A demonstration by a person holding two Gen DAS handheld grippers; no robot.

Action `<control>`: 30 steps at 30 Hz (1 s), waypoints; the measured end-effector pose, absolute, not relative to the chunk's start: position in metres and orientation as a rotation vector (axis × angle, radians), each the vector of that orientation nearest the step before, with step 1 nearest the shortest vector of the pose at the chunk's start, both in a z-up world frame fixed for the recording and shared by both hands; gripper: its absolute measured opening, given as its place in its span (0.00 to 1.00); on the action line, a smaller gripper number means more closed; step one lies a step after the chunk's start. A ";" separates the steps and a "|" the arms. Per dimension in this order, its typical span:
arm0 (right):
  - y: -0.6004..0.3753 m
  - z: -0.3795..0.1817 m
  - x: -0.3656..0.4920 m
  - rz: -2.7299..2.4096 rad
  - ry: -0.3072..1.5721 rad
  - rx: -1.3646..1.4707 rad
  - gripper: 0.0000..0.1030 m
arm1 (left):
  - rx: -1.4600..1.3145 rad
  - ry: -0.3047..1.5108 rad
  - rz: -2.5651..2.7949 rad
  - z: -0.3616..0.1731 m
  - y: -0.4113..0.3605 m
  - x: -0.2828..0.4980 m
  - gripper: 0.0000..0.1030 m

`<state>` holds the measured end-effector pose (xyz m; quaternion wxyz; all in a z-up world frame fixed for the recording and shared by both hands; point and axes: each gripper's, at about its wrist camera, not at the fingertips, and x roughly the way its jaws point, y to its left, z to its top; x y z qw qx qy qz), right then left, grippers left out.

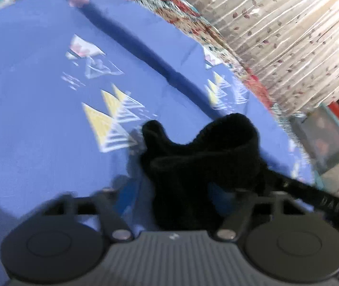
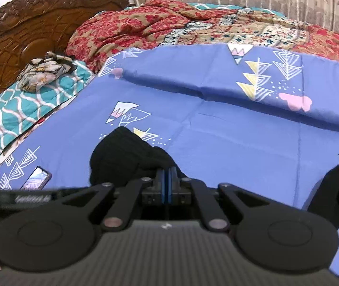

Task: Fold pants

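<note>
Lifting black pants point(image 2: 124, 157) above the blue patterned bedsheet point(image 2: 229, 131). Right gripper point(image 2: 168, 186): blue fingers point(image 2: 162, 186) pinched shut on the fabric. Left gripper point(image 1: 179, 200): fabric bunched between its arms, fingers hidden, grip unconfirmed. Advice: raise both hands evenly, keeping the waistband point(image 1: 312, 195) taut.

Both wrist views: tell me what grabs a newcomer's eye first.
First is the black pants bunched just ahead of each gripper, dark against the blue patterned bedsheet. The right gripper is shut on a fold of them, its blue pads pressed together. Behind, a red flowered blanket lies heaped along the far side of the bed, beside a carved wooden headboard at the left.
</note>
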<state>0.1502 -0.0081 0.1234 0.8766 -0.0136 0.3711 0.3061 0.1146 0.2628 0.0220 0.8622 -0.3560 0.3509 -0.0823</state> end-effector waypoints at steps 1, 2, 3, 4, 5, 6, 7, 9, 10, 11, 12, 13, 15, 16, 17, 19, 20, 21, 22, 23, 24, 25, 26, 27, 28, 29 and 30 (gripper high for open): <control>-0.009 0.124 0.150 0.630 0.774 -0.026 0.05 | -0.759 0.748 -0.189 0.023 0.262 0.117 0.19; -0.010 0.125 0.150 0.624 0.771 -0.025 0.05 | -0.759 0.748 -0.198 0.026 0.260 0.117 0.11; -0.011 0.127 0.150 0.622 0.764 -0.022 0.05 | -0.743 0.735 -0.206 0.033 0.257 0.112 0.11; -0.012 0.129 0.150 0.624 0.756 -0.017 0.05 | -0.716 0.714 -0.211 0.042 0.254 0.106 0.11; -0.013 0.132 0.149 0.628 0.746 -0.009 0.05 | -0.690 0.691 -0.214 0.051 0.251 0.096 0.11; -0.013 0.134 0.148 0.633 0.741 -0.001 0.05 | -0.684 0.675 -0.219 0.058 0.251 0.087 0.11; -0.013 0.137 0.147 0.642 0.735 0.015 0.05 | -0.699 0.662 -0.232 0.065 0.253 0.076 0.10; -0.012 0.142 0.143 0.672 0.723 0.042 0.05 | -0.745 0.641 -0.255 0.075 0.259 0.053 0.10; -0.010 0.146 0.139 0.694 0.718 0.054 0.05 | -0.767 0.633 -0.261 0.080 0.263 0.039 0.10; -0.008 0.148 0.134 0.717 0.715 0.063 0.05 | -0.790 0.624 -0.272 0.083 0.266 0.024 0.10; -0.005 0.150 0.129 0.747 0.714 0.070 0.05 | -0.814 0.618 -0.281 0.086 0.269 0.010 0.10; 0.000 0.152 0.122 0.784 0.719 0.071 0.05 | -0.843 0.608 -0.295 0.089 0.272 -0.010 0.10; 0.009 0.152 0.109 0.853 0.735 0.060 0.06 | -0.873 0.590 -0.299 0.091 0.276 -0.042 0.10; 0.016 0.149 0.102 0.905 0.756 0.047 0.09 | -0.885 0.588 -0.289 0.091 0.278 -0.057 0.10; 0.021 0.147 0.096 0.930 0.766 0.026 0.09 | -0.900 0.592 -0.271 0.087 0.281 -0.072 0.10; 0.023 0.146 0.087 0.938 0.750 -0.023 0.13 | -0.934 0.627 -0.215 0.074 0.288 -0.089 0.10; 0.018 0.147 0.085 0.931 0.727 -0.032 0.16 | -0.950 0.655 -0.186 0.063 0.292 -0.096 0.10; 0.009 0.149 0.085 0.914 0.709 -0.026 0.19 | -0.960 0.689 -0.153 0.053 0.295 -0.098 0.10; -0.003 0.149 0.089 0.884 0.703 -0.009 0.20 | -0.962 0.737 -0.108 0.041 0.297 -0.099 0.10; -0.016 0.148 0.095 0.839 0.708 0.008 0.20 | -0.945 0.793 -0.064 0.031 0.297 -0.097 0.11; -0.028 0.147 0.102 0.796 0.715 0.018 0.20 | -0.929 0.845 -0.028 0.022 0.296 -0.095 0.11; -0.045 0.147 0.111 0.733 0.722 0.027 0.20 | -0.928 0.883 -0.003 0.015 0.296 -0.092 0.11; -0.060 0.146 0.119 0.678 0.727 0.033 0.21 | -0.943 0.897 -0.004 0.011 0.296 -0.091 0.12; -0.075 0.146 0.127 0.627 0.733 0.044 0.23 | -0.950 0.892 -0.014 0.012 0.298 -0.092 0.15; -0.091 0.145 0.134 0.582 0.738 0.058 0.23 | -0.939 0.871 -0.023 0.018 0.301 -0.092 0.17; -0.108 0.145 0.143 0.530 0.743 0.077 0.23 | -0.911 0.835 -0.012 0.028 0.304 -0.093 0.20; -0.121 0.142 0.149 0.487 0.745 0.095 0.23 | -0.876 0.794 0.012 0.038 0.307 -0.094 0.26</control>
